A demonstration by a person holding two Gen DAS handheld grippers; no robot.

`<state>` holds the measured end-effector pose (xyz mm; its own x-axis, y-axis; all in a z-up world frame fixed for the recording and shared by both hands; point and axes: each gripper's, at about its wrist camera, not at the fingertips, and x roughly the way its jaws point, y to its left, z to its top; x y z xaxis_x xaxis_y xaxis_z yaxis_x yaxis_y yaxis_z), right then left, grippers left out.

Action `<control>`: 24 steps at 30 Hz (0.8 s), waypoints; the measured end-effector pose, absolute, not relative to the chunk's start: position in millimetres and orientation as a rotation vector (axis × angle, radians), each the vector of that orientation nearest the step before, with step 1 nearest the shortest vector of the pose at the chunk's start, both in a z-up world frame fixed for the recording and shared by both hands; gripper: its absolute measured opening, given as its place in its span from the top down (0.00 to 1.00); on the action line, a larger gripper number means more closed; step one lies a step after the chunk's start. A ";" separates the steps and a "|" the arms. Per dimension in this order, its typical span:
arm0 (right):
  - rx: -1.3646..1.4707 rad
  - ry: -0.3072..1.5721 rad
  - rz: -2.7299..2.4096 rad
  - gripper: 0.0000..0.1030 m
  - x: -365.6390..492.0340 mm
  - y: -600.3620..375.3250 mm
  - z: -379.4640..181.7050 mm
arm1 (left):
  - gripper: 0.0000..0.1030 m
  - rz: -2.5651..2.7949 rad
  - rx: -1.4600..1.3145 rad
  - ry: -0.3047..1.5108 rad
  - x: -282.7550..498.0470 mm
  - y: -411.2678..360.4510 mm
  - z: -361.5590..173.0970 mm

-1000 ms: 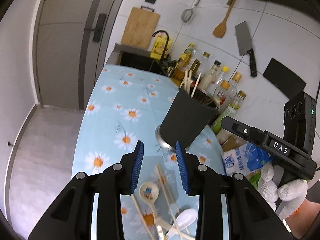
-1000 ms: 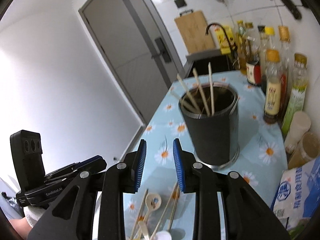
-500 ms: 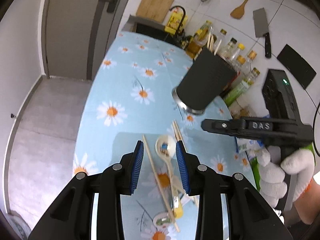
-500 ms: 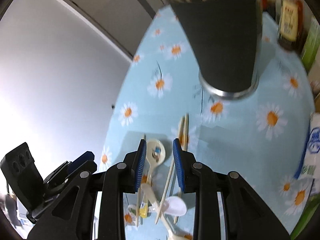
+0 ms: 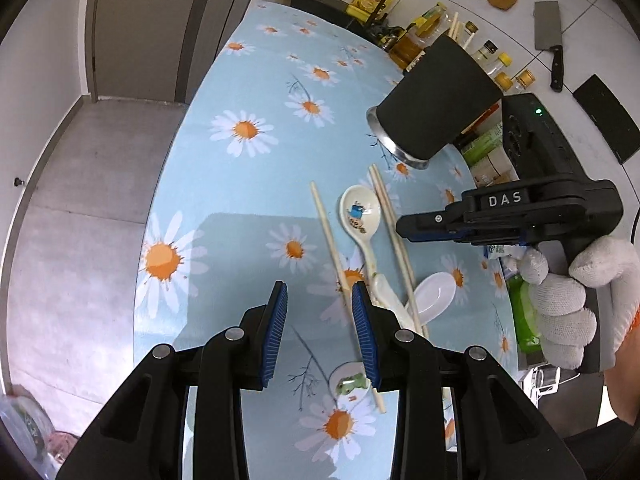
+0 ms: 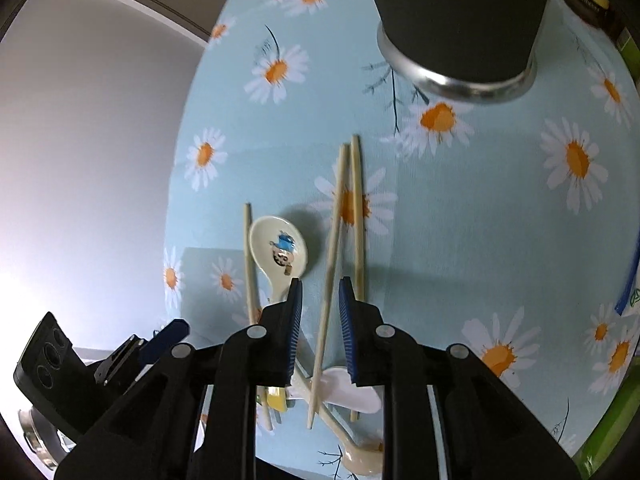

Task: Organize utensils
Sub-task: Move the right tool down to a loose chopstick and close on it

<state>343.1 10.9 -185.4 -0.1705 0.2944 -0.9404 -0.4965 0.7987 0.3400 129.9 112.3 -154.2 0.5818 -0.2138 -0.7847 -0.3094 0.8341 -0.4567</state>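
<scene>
Loose utensils lie on the daisy-print tablecloth (image 5: 240, 208) in front of a black utensil holder (image 5: 436, 100) with chopsticks in it. My right gripper (image 6: 320, 286) points steeply down; its jaws are closing with one chopstick (image 6: 334, 248) between them, and the pads stand clear of it. Its twin chopstick (image 6: 357, 220) lies just right, a cartoon-print spoon (image 6: 280, 252) just left, and a white spoon (image 6: 352, 392) below. My left gripper (image 5: 319, 292) hangs open over the cloth with nothing between its pads; a single chopstick (image 5: 328, 236) runs past its right finger.
Sauce bottles (image 5: 496, 60) stand behind the holder against the tiled wall, where a cleaver (image 5: 548, 28) hangs. A gloved hand (image 5: 560, 300) holds the right gripper. Packets (image 6: 628, 292) sit at the table's right side. The table's left edge drops to a grey floor (image 5: 80, 200).
Both grippers have come down and tilted toward the table, from facing the holder to facing the loose utensils. The right jaws have narrowed around a chopstick.
</scene>
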 end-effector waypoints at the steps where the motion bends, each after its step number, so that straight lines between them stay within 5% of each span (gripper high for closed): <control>1: -0.183 1.604 0.688 0.79 344.3 12.0 -186.7 | 0.69 0.062 -0.612 0.966 128.3 113.8 -155.0; 24: -0.304 1.720 0.604 0.92 356.5 48.5 -207.5 | 0.69 -0.016 -0.579 1.077 147.5 107.7 -164.7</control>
<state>356.5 48.5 -207.5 -0.2396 0.1190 -0.9636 -0.5092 0.8296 0.2290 147.5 107.7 -164.7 0.4887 -0.2873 -0.8238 -0.2628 0.8519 -0.4530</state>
